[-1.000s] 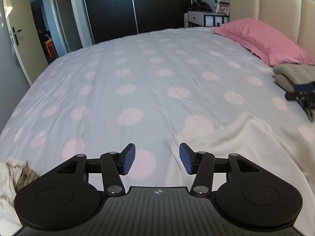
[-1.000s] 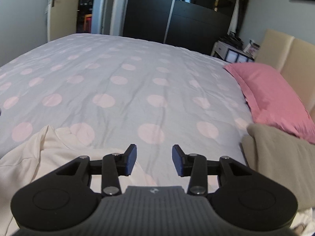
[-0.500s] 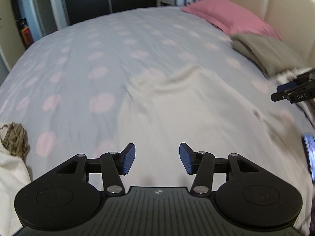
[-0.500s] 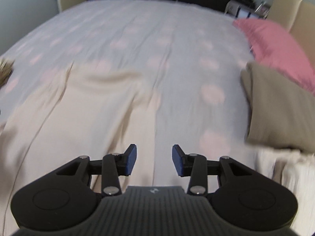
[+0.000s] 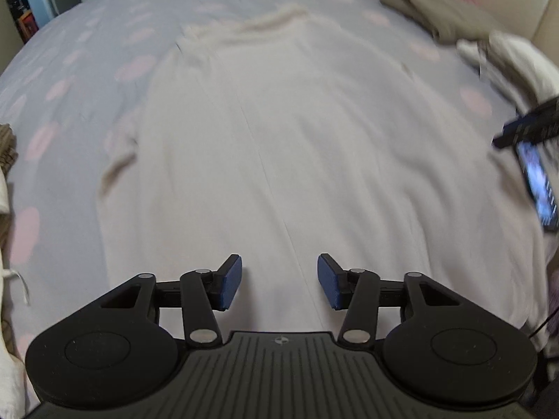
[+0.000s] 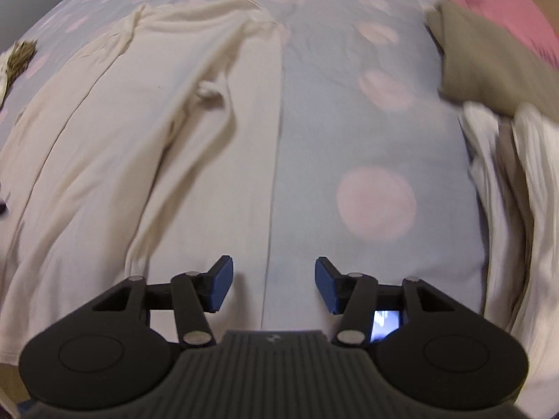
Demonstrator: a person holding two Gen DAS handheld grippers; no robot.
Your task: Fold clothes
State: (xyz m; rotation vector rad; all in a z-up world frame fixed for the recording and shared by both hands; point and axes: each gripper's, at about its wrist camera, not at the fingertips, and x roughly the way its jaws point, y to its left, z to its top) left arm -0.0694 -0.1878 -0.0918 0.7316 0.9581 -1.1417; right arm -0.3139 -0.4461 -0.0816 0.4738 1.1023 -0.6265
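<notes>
A cream garment (image 5: 297,139) lies spread flat on the dotted bed, its collar end far from me. My left gripper (image 5: 279,284) hangs over its near part, jaws apart and closing, with only the cloth lying below them. In the right wrist view the same cream garment (image 6: 139,146) fills the left half, with a sleeve folded in. My right gripper (image 6: 273,284) points down at its right edge, jaws opening, nothing pinched between them. The tip of the right gripper (image 5: 531,125) shows at the right edge of the left wrist view.
The bed sheet (image 6: 367,111) is grey-blue with pink dots. A folded khaki garment (image 6: 489,63) and a pink pillow (image 6: 496,3) lie at the far right, white clothes (image 6: 506,181) nearer. A phone (image 5: 539,188) lies at the right; other clothes (image 5: 7,160) sit at the left edge.
Both grippers have tipped downward and come nearer over the cream garment. The room's far side has left both views. The right jaws stand wider apart than before.
</notes>
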